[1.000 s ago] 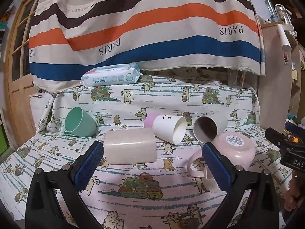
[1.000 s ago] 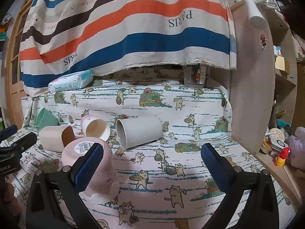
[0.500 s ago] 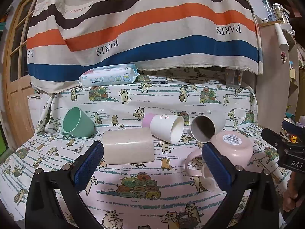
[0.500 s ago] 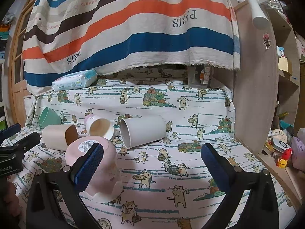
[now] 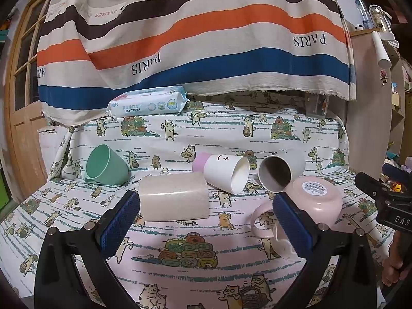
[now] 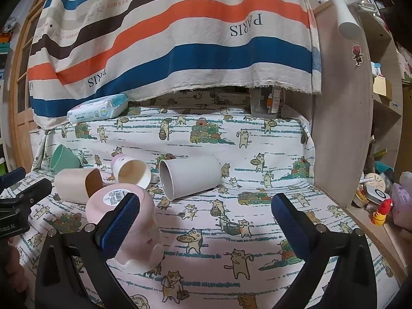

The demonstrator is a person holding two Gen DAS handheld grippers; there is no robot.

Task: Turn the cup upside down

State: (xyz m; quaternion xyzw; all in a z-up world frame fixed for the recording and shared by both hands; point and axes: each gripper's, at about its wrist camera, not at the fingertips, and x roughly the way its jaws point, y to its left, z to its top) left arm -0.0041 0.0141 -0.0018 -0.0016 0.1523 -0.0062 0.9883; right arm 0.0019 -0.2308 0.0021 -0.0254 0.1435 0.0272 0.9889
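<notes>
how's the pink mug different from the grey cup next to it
The pink mug stands upside down, base with barcode sticker on top; the grey cup lies on its side, its mouth open toward the camera. The pink mug has a handle; the grey cup shows none. Both rest on the cat-print cloth.

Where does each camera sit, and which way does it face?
Left wrist: on the left gripper, facing the beige cup; own open fingers, right gripper at right edge.
Right wrist: on the right gripper, facing the grey cup; own open fingers, left gripper at left edge.
Shared: pink mug upside down, wipes, striped cloth.
</notes>
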